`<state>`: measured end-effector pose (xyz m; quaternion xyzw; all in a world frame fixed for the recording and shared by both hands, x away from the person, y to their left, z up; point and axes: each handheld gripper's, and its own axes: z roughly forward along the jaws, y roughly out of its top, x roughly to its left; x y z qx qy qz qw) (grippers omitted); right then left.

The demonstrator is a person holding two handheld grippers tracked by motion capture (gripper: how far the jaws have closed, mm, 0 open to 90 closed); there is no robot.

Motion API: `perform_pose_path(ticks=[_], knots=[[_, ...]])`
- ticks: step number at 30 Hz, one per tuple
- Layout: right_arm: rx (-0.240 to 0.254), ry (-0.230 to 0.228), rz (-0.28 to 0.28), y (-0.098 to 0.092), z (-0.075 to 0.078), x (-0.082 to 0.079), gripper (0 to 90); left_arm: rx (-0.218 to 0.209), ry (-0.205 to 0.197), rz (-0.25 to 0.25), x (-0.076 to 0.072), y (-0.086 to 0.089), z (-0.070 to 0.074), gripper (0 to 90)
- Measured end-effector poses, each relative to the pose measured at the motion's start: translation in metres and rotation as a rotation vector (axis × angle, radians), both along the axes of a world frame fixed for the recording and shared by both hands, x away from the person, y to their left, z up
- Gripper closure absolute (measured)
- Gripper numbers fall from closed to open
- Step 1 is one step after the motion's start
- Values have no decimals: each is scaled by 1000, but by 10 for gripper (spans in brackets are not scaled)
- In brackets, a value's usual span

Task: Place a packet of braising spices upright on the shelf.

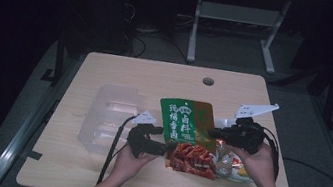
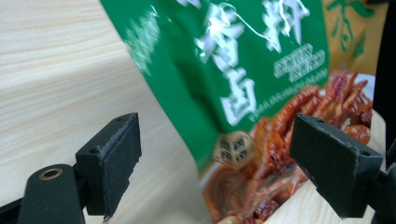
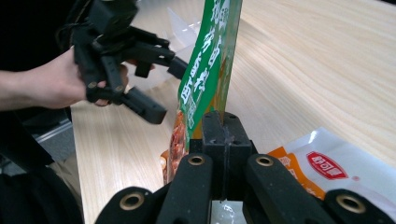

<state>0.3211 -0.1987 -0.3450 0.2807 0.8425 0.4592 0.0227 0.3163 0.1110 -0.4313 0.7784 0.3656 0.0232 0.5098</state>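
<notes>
The right gripper [image 3: 223, 128] pinches the green snack pouch's [image 1: 185, 121] edge, lifting it above the table [image 1: 122, 74] centre (bag hanging upright); the left gripper [image 2: 219, 154] stands wide open beside it, clear of the film.

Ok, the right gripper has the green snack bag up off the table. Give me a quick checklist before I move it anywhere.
1. Right gripper clamped on the green snack bag: ok, jaws shut on its edge in the right gripper view.
2. Left gripper released: ok, jaws stand wide apart and the pads do not press the bag.
3. Bag clear of the left jaws: not ok, its lower corner hangs between them.
4. Bag fully off the table: cannot tell, the lower end sits low over the other packets.
5. Clear plastic tray free to receive: cannot tell, its inside is too faint to read.
</notes>
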Motion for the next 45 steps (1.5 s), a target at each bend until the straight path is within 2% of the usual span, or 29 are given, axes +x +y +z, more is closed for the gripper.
perform_pose_path(ticks=[3,4,6,7,10,13,16,19,21,26,27,35,36,38,41,45], knots=[[1,-8,6,-1,1,-1,900,-46,14,-24,5,-1,-1,209],[5,-8,10,-1,0,-2,900,-73,21,-58,9,-1,-1,259],[10,-4,8,-1,0,-2,900,-104,26,-75,10,-1,-1,380],[10,-6,12,-2,0,-2,900,-108,20,-71,10,-2,-1,396],[12,0,4,-3,-1,-3,900,-110,7,-68,9,0,1,568],[35,11,-3,-8,-4,-5,900,-131,1,-72,6,5,5,683],[59,17,-4,-9,-4,-6,900,-131,-7,-80,4,7,8,745],[70,5,-4,-8,0,-12,900,-141,-13,-87,0,11,16,796],[70,3,-2,-8,1,-13,899,-139,-14,-90,0,12,19,811],[85,-19,-8,-8,1,-15,896,-125,-55,-89,-4,16,30,834],[84,-18,1,-7,-3,-15,895,-108,-58,-87,-4,17,29,841],[55,6,14,-1,-17,-14,872,-76,-63,-84,-8,19,22,853],[32,9,18,4,-19,-14,852,-72,-66,-88,-8,18,22,855],[10,2,31,10,-19,-14,837,-91,-66,-85,-10,17,22,855],[-12,-5,43,16,-19,-14,817,-92,-70,-83,-11,17,21,855],[-4,22,54,23,-22,-11,801,-82,-77,-85,-13,19,21,850]])
